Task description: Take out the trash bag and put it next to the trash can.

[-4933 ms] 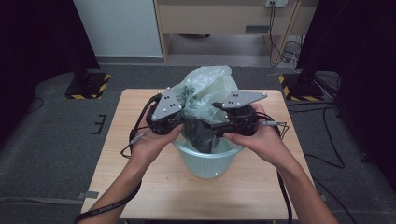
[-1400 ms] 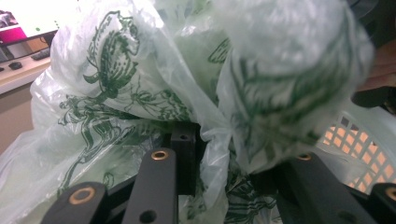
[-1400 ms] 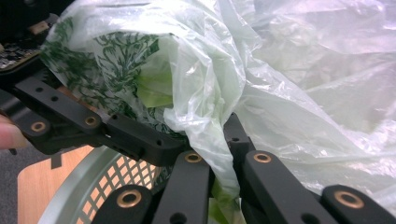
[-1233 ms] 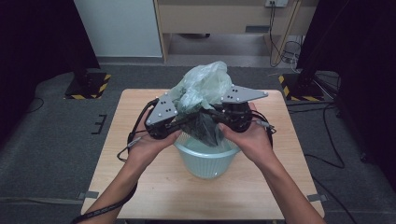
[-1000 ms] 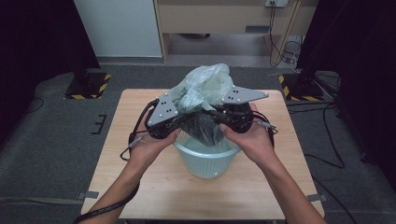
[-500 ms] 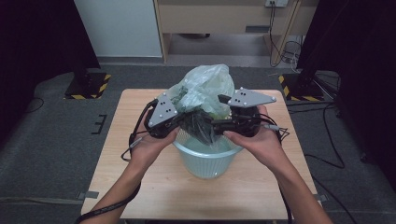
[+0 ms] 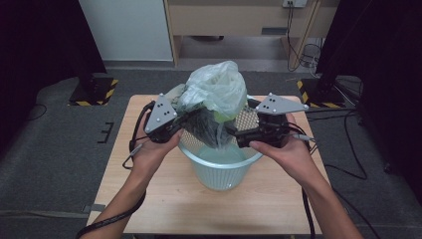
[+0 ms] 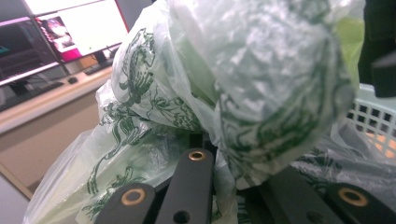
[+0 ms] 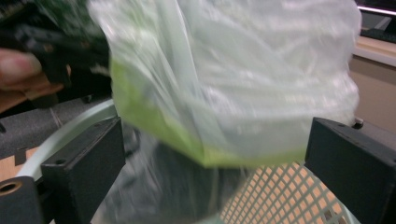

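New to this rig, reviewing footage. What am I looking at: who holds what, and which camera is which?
No robot here: a person holds a hand-held left gripper and right gripper, each with two black fingers.

The high view looks down from above the person's side of the wooden table. The other two pictures come from cameras riding on each gripper, looking along its fingers.

On the table stands a pale mesh basket. Above it is a green-printed plastic bag. The left gripper is shut on the bag's plastic. The right gripper's fingers have just been opening; they stand wide with the bag between them, not pressing on it.
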{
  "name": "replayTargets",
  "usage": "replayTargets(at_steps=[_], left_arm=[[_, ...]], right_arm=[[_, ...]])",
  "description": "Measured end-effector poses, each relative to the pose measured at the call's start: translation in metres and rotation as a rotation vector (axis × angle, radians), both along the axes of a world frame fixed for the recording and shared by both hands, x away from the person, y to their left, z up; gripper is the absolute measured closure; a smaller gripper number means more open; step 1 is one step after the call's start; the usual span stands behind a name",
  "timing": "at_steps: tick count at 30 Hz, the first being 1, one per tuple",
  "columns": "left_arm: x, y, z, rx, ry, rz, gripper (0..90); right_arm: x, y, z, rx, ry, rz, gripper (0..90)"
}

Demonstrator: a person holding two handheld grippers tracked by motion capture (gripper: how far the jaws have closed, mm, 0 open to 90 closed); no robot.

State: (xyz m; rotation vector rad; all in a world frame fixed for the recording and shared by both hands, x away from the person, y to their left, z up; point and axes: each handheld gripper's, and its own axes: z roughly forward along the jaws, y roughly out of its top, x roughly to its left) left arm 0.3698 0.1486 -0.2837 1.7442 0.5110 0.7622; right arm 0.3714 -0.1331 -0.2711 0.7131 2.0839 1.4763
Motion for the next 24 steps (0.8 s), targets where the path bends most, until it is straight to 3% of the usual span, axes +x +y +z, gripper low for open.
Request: replayTargets(at_steps=[10,16,24], left_arm=[[0.002,0.006,0.01,-0.026,-0.061,0.024,89.2],[0.005,0.009,0.01,-0.04,-0.043,0.025,89.1],[0.004,0.014,0.015,-0.05,-0.057,0.033,89.1]], right_arm=[[0.008,-0.015,-0.007,0.025,0.024,-0.056,3.4],[0.013,-0.022,-0.012,0.024,0.044,-0.085,3.3],[0.021,-0.034,-0.015,0.039,0.063,-0.131,3.4]])
